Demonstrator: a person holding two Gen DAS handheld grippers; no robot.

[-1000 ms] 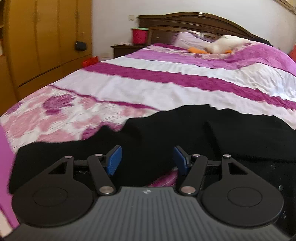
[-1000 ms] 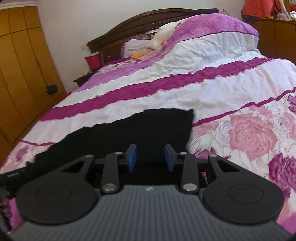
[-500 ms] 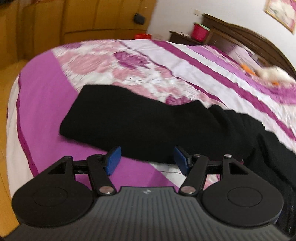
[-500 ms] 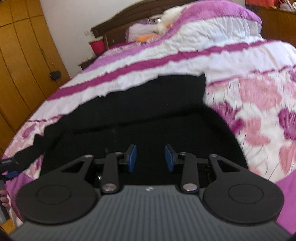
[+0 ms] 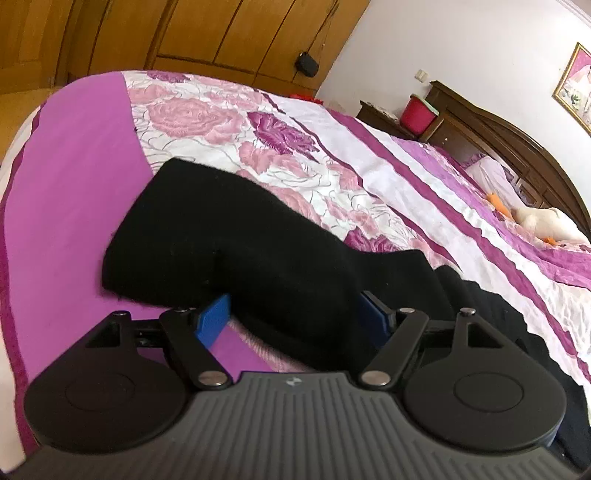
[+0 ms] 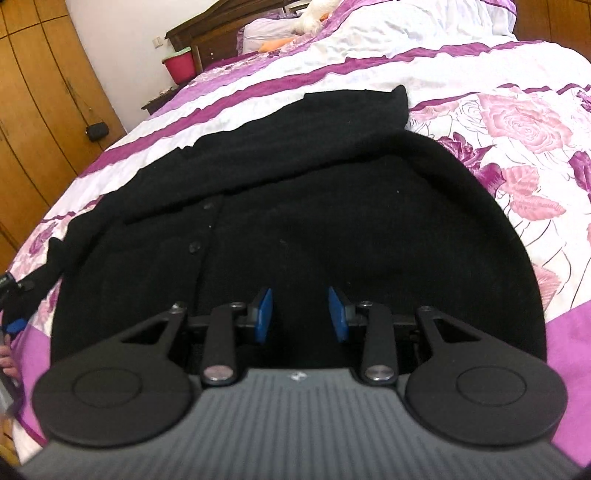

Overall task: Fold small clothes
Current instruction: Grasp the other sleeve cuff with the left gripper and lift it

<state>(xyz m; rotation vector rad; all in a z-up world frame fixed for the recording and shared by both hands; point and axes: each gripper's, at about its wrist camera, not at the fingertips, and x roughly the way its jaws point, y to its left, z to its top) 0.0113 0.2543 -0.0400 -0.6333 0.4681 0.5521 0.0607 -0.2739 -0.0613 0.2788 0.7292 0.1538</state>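
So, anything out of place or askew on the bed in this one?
Nothing damaged or spilled. The black cardigan lies unevenly: one sleeve sprawls sideways toward the bed's edge, between the open left gripper fingers. The right gripper hovers open.

This is a bedroom in a home. A wide bed (image 5: 92, 155) fills most of both views, dressed in a purple and white quilt (image 6: 509, 122) printed with pink roses. At its far end stands a dark carved wooden headboard (image 5: 524, 136), with a pillow (image 6: 266, 33) and a white soft toy (image 5: 546, 225) beside it. A nightstand (image 5: 380, 112) carries a red bucket (image 5: 417, 112). Honey-coloured wooden wardrobes (image 6: 40, 110) line the wall, and a framed picture (image 5: 574, 85) hangs above.
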